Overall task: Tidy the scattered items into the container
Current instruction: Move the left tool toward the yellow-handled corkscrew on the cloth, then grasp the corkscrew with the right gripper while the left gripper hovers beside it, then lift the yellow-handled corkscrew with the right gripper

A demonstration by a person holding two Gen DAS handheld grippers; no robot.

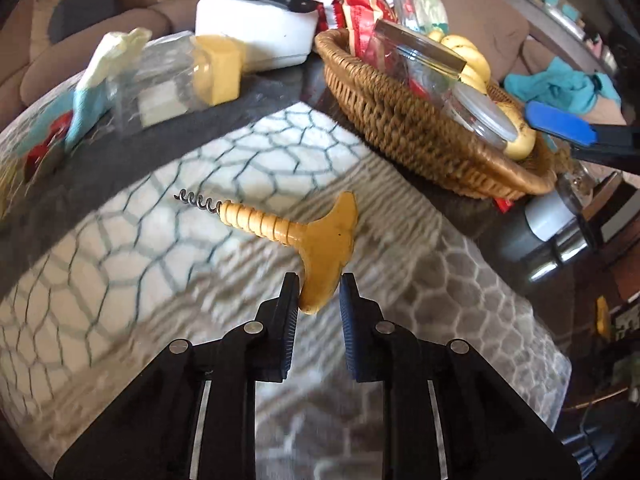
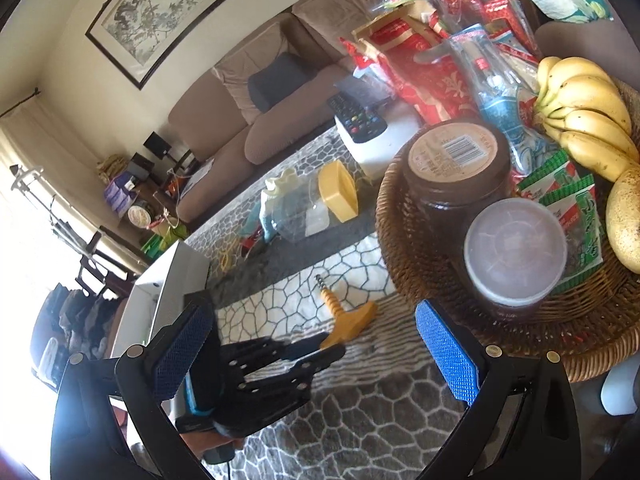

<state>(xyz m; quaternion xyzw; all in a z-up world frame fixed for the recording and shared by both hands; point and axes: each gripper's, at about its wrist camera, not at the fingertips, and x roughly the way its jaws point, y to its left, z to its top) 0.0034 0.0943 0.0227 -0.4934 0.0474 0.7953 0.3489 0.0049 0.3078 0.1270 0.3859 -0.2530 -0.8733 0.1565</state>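
A yellow corkscrew [image 1: 304, 236] with a T-shaped handle lies on the patterned table cloth [image 1: 120, 264]. My left gripper [image 1: 319, 294] has its jaws around one end of the handle, close on both sides, with a small gap on the right. The corkscrew also shows in the right wrist view [image 2: 344, 316], with the left gripper [image 2: 326, 350] at its handle. My right gripper [image 2: 312, 354] is open and empty, hovering in front of the wicker basket [image 2: 404, 240]. The basket [image 1: 400, 128] holds jars, bananas and snack packets.
A clear jar with a yellow lid [image 1: 188, 76] lies on its side by a pale cloth [image 1: 108, 64]. A white box with remotes [image 1: 256, 28] stands behind. A steel flask [image 1: 548, 232] lies right of the basket. A sofa [image 2: 248, 120] is beyond the table.
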